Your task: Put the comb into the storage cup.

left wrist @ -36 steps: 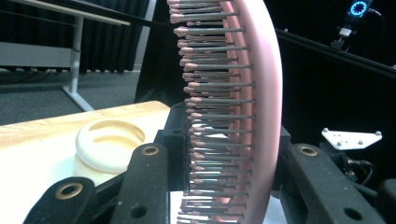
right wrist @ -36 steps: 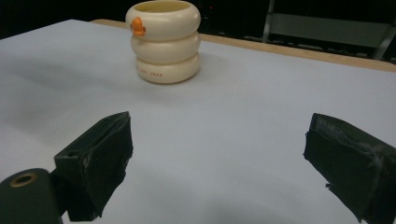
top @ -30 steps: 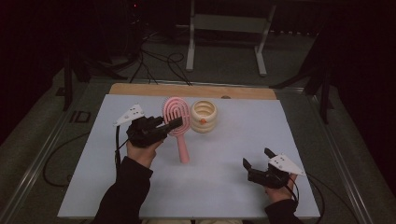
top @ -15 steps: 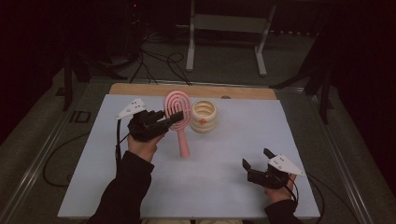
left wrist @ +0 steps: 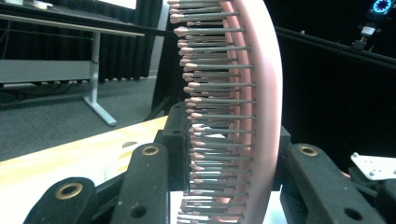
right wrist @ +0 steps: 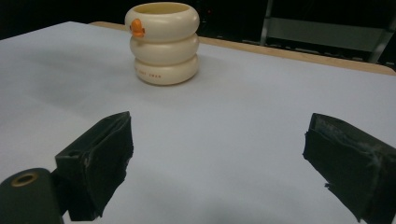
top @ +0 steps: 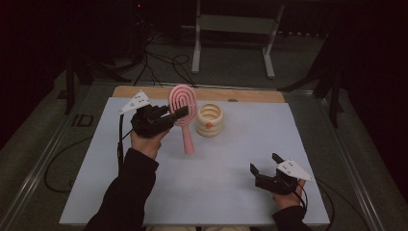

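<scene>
Left claw, clamped on pink hairbrush, now farther up tabletop toward cream ringed pot. Brush head risen, nearer wooden back edge, just left of pot. Brush swung from leaning to nearly upright, handle tip hanging down, closer to pot's base.

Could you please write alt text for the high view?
The left claw holds a pink hairbrush by its head, handle hanging down, beside a cream ringed cup. The right claw rests open near the white table's front edge.
</scene>
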Tool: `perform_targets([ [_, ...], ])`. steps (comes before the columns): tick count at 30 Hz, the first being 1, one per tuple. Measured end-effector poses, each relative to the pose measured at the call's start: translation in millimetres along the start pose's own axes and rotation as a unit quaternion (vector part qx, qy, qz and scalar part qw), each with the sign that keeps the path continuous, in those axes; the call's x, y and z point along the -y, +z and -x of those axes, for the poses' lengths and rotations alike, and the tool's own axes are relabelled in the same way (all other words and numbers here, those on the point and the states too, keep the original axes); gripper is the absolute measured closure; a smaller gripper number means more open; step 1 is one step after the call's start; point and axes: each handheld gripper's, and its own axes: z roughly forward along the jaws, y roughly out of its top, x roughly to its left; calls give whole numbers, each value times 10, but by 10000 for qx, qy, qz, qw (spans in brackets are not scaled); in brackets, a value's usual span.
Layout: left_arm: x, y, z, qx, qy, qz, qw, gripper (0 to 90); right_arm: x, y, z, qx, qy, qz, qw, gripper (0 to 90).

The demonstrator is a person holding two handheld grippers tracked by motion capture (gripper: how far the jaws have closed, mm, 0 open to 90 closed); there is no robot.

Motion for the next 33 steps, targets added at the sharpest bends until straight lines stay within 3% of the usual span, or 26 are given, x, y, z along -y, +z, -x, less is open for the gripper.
perform_targets([
  [33,-223,172,-116,-344,161,-183,9991,652,17,7,-33,-31,-19,-36,10000,78],
])
